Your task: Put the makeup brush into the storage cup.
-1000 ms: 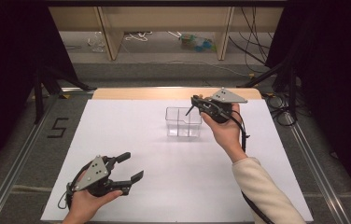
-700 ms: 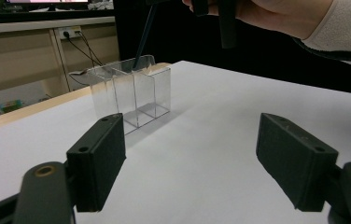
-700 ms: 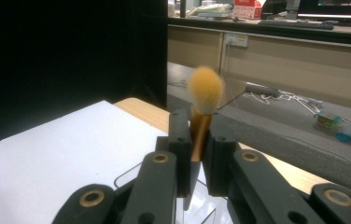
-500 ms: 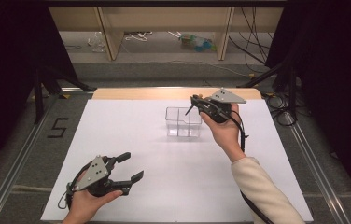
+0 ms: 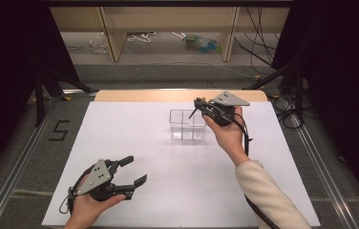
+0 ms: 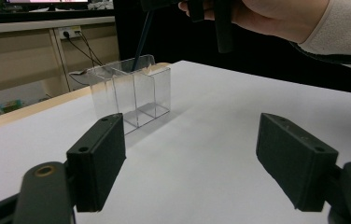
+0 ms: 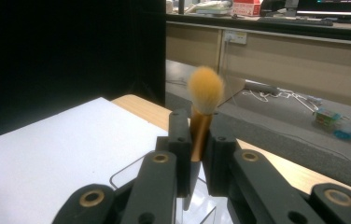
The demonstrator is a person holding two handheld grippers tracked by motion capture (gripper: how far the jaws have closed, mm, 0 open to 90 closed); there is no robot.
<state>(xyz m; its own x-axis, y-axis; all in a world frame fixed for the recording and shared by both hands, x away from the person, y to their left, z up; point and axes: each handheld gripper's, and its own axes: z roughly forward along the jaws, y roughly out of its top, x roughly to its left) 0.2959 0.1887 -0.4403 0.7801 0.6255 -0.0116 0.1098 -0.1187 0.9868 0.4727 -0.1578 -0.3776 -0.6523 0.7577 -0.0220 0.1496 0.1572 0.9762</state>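
A clear, divided plastic box (image 5: pixel 187 126) stands on the white tabletop (image 5: pixel 134 133), a little right of centre. My right gripper (image 5: pixel 198 102) hovers just above the box's right end, shut on a makeup brush. In the right gripper view the brush (image 7: pixel 205 98) stands upright between the jaws (image 7: pixel 199 126), orange bristles on top of a copper ferrule. Its dark handle (image 6: pixel 141 44) slants down into the box (image 6: pixel 131 95). My left gripper (image 5: pixel 135 170) rests low at the table's near left, open and holding nothing, its jaws (image 6: pixel 197 158) facing the box.
A wooden strip (image 5: pixel 168 95) runs along the table's far edge. Metal rails (image 5: pixel 20 157) flank the table, with a "5" mark (image 5: pixel 59 130) on the floor at left. Black curtains hang on both sides, and cables (image 5: pixel 287 107) lie on the floor at the far right.
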